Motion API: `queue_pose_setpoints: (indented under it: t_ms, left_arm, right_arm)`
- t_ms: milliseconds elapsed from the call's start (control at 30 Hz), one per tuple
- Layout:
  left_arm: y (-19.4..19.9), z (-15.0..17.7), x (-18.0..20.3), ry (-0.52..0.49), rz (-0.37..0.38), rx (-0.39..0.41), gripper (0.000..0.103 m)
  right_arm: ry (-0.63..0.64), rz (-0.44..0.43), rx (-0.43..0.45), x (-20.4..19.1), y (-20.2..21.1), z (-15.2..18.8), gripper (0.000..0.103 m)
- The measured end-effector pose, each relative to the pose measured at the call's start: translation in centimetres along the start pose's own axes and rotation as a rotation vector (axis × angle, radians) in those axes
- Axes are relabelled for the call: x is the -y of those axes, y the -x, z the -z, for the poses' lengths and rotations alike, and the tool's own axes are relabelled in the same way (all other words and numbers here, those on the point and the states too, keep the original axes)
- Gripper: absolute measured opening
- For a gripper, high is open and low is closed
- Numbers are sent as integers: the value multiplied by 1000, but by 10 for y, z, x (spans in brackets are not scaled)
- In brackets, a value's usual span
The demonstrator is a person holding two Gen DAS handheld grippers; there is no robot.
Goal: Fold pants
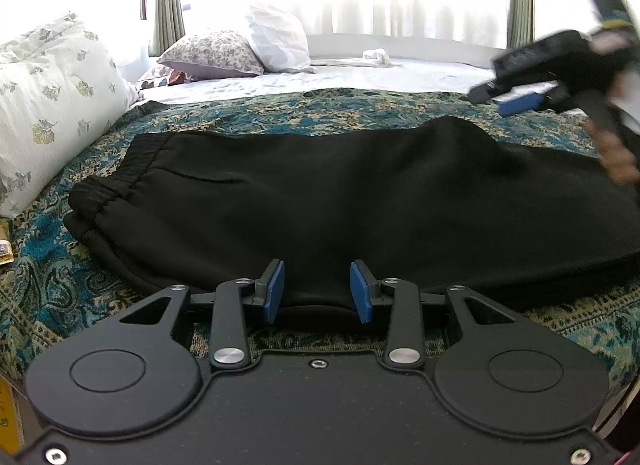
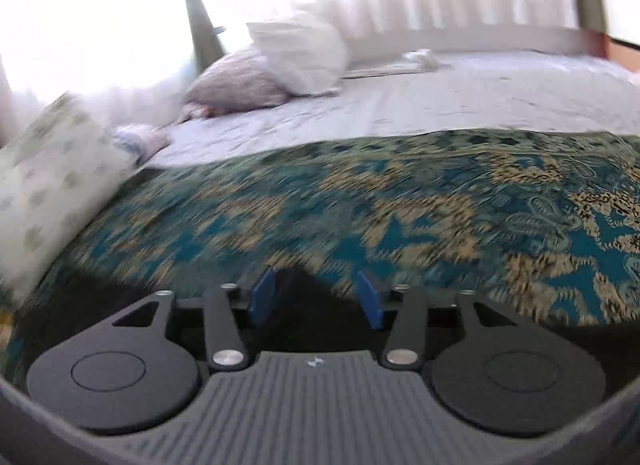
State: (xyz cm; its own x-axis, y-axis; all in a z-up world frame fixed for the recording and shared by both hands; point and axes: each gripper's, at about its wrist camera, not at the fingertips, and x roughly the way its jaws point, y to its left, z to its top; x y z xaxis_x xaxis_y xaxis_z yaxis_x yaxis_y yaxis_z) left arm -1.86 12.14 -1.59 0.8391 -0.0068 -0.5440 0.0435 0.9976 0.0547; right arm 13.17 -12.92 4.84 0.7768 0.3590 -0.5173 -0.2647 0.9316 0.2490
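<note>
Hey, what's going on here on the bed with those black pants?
A person is folding black pants on a patterned bedspread, holding a hand-held gripper in each hand. The left hand-held gripper is open at the pants' near edge, gripping nothing. The right hand-held gripper, also open and empty, is blurred with motion above the pants' far side. The pants lie folded lengthwise.

**Black pants flat on the bedspread, left fingers apart at the near edge**

The pants lie folded lengthwise across the patterned bedspread, waistband toward 9 o'clock. The left gripper sits at 6 o'clock, its blue fingers spread on either side of the pants' near edge. At 2 o'clock the right gripper hangs blurred above the cloth. Pillows rest at 10 and 11 o'clock.
</note>
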Motion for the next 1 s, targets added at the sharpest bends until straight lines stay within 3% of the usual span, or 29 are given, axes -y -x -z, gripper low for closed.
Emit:
queue_pose_setpoints:
  t_ms: [333,533,733,1000]
  left_arm:
    - [-3,-8,1,3,2,-43,36]
    - [-5,-9,2,-2,-3,-45,36]
    - [-5,-6,1,10,5,-28,36]
    - [-3,-7,0,10,6,-38,36]
  right_arm:
    - [219,-39,-92,-48,51,98,72]
    - [278,7,-11,-51,79,130,78]
    - [229,70,54,-20,106,146,82]
    - [126,300,156,57,148,163,83]
